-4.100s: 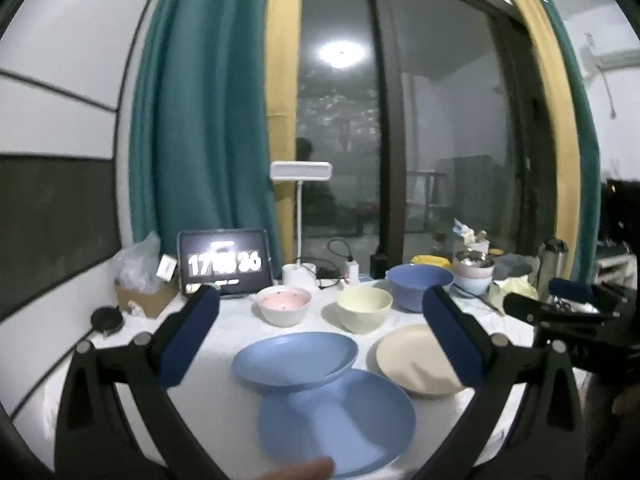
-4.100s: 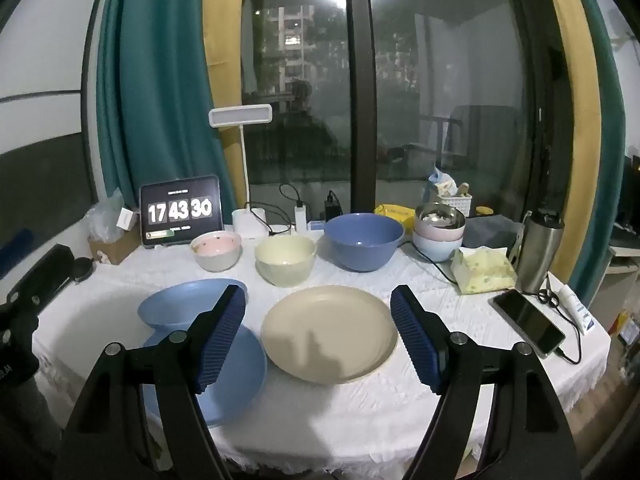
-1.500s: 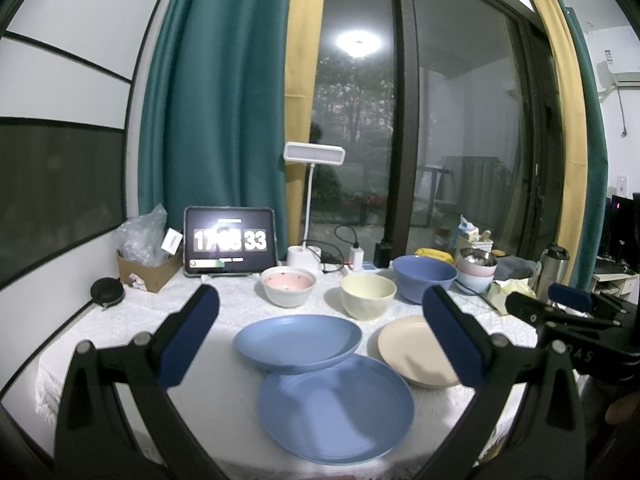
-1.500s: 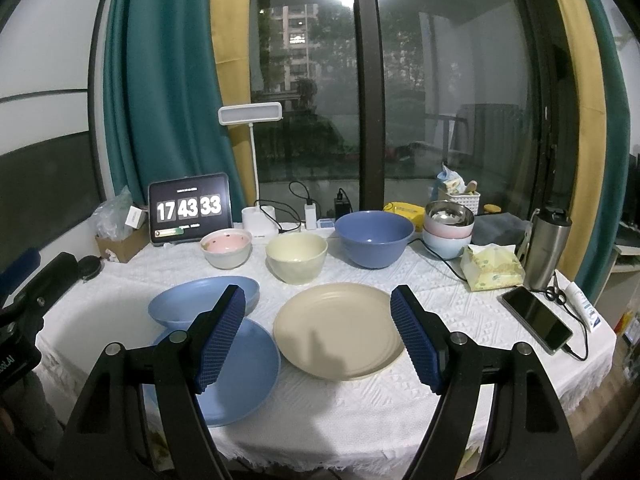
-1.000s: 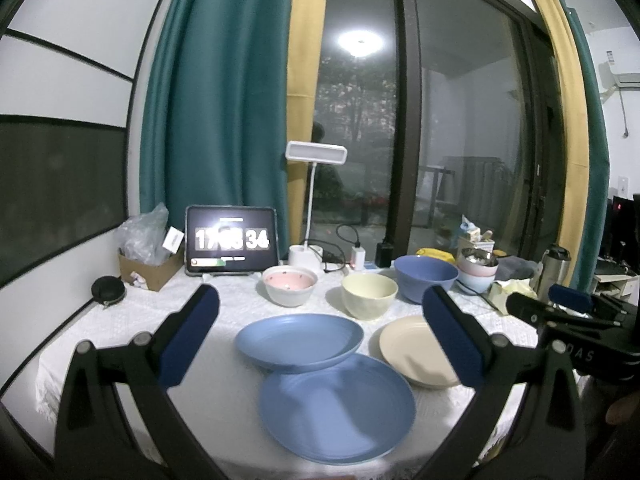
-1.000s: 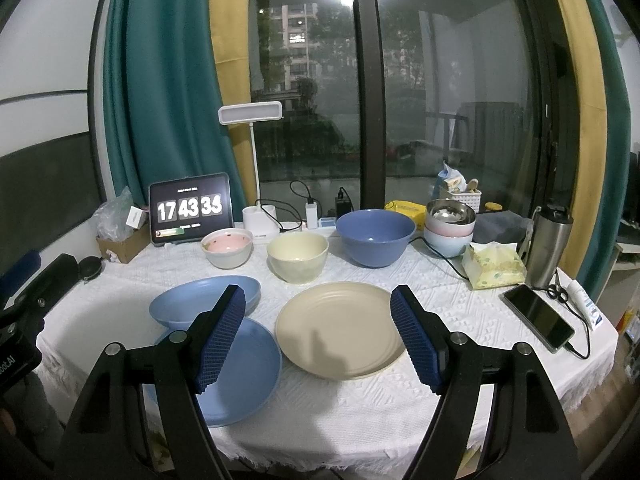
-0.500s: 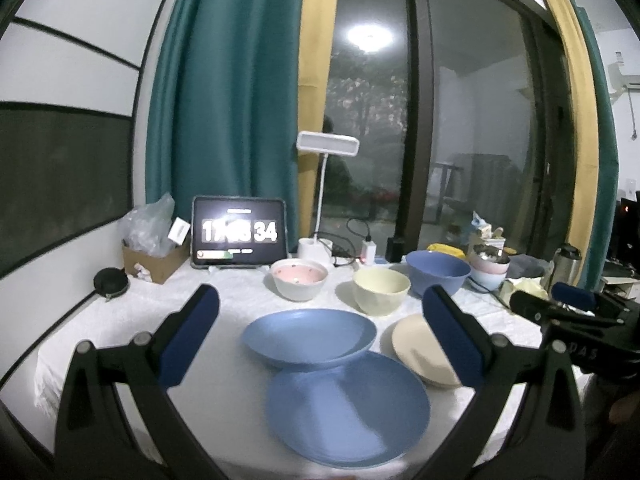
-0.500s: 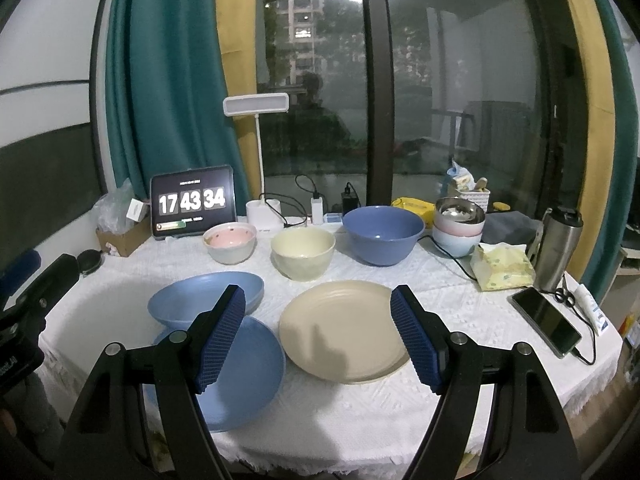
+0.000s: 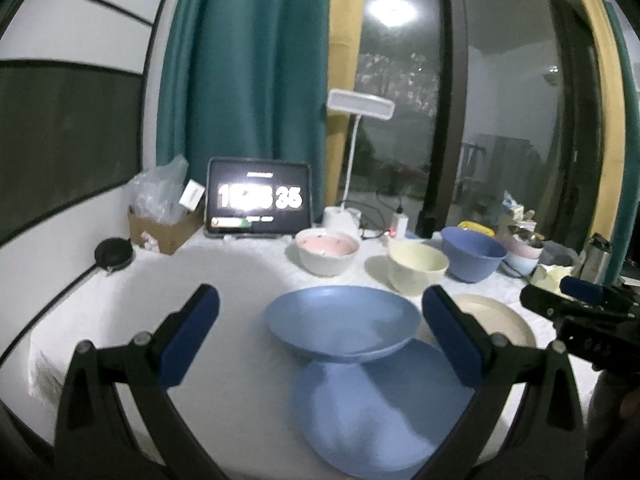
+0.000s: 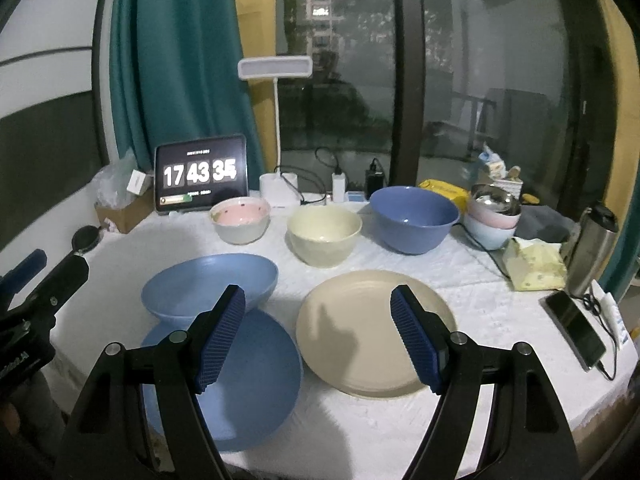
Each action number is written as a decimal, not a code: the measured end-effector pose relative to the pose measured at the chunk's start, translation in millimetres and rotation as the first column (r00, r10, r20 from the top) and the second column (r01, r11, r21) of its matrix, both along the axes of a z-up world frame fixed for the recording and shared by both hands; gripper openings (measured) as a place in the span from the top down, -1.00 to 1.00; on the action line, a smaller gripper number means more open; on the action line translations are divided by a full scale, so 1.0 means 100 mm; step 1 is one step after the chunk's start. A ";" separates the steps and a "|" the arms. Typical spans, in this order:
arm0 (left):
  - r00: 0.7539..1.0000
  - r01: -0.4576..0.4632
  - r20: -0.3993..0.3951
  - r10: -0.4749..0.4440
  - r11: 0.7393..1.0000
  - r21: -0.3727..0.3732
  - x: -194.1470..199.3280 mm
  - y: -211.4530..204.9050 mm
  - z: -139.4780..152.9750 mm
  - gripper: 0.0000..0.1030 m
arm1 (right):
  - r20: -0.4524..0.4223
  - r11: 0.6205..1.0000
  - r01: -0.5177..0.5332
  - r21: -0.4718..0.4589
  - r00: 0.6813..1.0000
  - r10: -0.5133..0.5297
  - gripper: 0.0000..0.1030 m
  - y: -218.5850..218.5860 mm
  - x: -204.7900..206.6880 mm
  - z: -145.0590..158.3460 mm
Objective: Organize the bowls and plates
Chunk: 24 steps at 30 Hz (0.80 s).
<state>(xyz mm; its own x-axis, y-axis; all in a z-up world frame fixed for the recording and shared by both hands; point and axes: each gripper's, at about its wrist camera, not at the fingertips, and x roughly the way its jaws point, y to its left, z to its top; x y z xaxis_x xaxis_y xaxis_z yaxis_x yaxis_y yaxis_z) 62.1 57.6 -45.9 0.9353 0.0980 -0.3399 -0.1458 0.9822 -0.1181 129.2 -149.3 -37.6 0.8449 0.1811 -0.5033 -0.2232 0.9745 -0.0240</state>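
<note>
I hold both tools above the near edge of the white-clothed tabletop (image 10: 500, 312), nothing gripped. The left hand-held gripper (image 9: 320, 328) hangs with its jaws spread wide, framing the shallow blue dish (image 9: 342, 322), whose near rim overlaps the flat blue plate (image 9: 380, 408) in front of it. I judge that overlap makes the dish the natural first pick. The right hand-held gripper (image 10: 318, 334) is likewise wide apart and empty, over the gap between the flat blue plate (image 10: 248, 380) and the round beige plate (image 10: 376, 332). Behind the plates a row of bowls stands apart: a pink-lined white bowl (image 10: 240, 220), a cream bowl (image 10: 324, 234) and a large blue bowl (image 10: 414, 218). Sorted by size, they should nest, I reckon.
</note>
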 end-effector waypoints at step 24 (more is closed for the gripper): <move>0.981 -0.058 -0.187 0.047 0.997 -0.052 0.89 0.51 -0.45 -0.97 | -0.149 0.999 -0.033 -0.034 0.988 0.028 -0.53 0.38 0.88 -0.34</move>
<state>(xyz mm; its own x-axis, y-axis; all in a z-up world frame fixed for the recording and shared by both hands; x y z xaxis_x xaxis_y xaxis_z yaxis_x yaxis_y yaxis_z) 150.7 108.7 -91.2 0.8498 0.1207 -0.5131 -0.2217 0.9650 -0.1401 217.3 -110.9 -71.6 0.7547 0.1848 -0.6295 -0.2565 0.9663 -0.0238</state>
